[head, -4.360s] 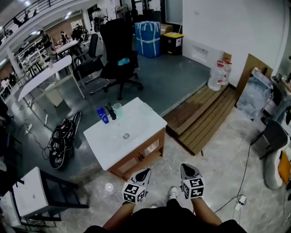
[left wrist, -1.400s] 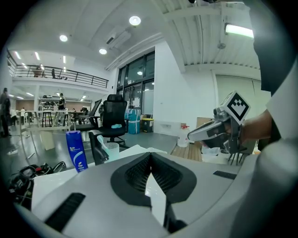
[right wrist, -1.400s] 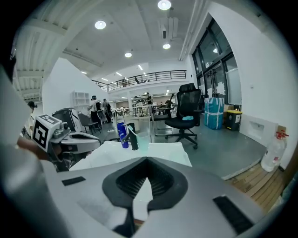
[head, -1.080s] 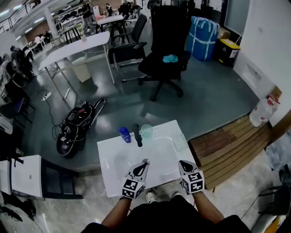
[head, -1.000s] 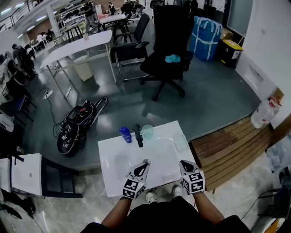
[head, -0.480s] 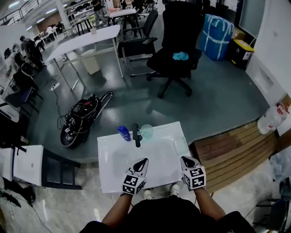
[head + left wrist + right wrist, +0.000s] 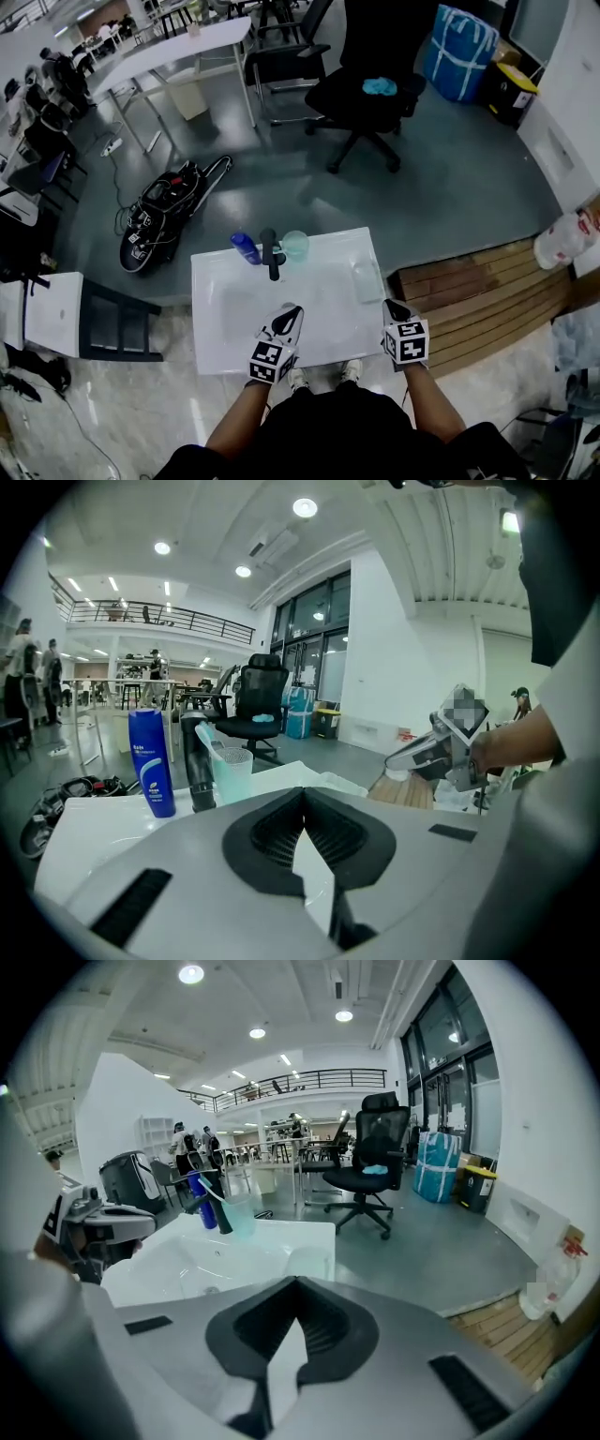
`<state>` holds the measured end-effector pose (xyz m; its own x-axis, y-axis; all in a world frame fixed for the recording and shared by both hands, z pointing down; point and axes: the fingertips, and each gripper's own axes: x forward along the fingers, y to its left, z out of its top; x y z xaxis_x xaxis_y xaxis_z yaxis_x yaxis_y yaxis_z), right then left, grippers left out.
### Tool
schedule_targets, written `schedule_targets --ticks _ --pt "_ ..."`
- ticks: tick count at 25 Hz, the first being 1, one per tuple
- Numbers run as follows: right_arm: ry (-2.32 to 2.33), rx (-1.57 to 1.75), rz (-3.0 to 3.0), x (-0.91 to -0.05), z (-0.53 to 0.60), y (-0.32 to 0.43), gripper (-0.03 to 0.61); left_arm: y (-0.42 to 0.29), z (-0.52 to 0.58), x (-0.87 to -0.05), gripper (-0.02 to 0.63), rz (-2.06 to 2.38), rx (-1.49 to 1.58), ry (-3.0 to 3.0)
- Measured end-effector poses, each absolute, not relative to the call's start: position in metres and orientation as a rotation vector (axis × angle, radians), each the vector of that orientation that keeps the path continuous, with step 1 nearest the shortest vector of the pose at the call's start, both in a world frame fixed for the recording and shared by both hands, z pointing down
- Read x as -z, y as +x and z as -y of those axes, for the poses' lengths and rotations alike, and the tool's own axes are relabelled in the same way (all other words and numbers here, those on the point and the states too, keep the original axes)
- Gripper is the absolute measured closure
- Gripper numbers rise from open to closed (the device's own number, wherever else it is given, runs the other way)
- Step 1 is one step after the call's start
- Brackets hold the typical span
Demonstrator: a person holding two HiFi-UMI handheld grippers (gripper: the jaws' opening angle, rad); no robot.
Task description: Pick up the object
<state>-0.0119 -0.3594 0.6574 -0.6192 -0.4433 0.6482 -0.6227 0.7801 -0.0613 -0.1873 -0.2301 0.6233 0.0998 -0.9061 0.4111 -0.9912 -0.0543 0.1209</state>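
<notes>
A white sink top (image 7: pixel 220 319) stands just in front of me. At its back edge are a blue bottle (image 7: pixel 246 247), a black tap (image 7: pixel 272 253) and a pale green cup (image 7: pixel 294 245). A clear tumbler (image 7: pixel 366 279) sits near its right edge. My left gripper (image 7: pixel 291 312) hovers over the front of the basin, jaws shut and empty. The right gripper (image 7: pixel 391 306) hangs at the front right corner, also shut and empty. In the left gripper view the bottle (image 7: pixel 151 761), tap (image 7: pixel 198 766) and cup (image 7: pixel 232 772) stand beyond the left gripper (image 7: pixel 303 794). In the right gripper view the tumbler (image 7: pixel 309 1262) is ahead of the right gripper (image 7: pixel 296 1283).
A black office chair (image 7: pixel 375 66) stands beyond the sink. A black bag (image 7: pixel 159 211) lies on the floor to the left. Wooden slats (image 7: pixel 469 281) lie to the right, with a water jug (image 7: pixel 562 239) past them. A white side table (image 7: pixel 47 314) is at my left.
The view has closed in on the sink, which now lies right under the grippers. The right gripper has drifted to the sink's right front corner. Both jaws stay shut.
</notes>
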Motion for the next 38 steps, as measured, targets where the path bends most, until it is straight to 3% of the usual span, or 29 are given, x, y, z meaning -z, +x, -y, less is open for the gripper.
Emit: schedule_targets --ticks 17,20,27,38 --pt "0.744 -0.572 2.147 -0.723 0.409 -0.018 0.557 -0.180 0.225 -0.640 0.600 1.858 -0.296 1.956" --pt "0.717 -0.588 2.116 -0.731 0.413 -0.021 0.517 -0.183 0.225 -0.642 0.600 1.861 -0.303 1.951" --pt "0.667 -0.597 2.036 -0.746 0.419 -0.027 0.489 -0.190 0.229 -0.642 0.600 1.879 -0.293 1.937" --pt "0.660 -0.718 1.949 -0.762 0.426 -0.033 0.491 -0.202 0.229 -0.641 0.600 1.904 -0.277 1.910"
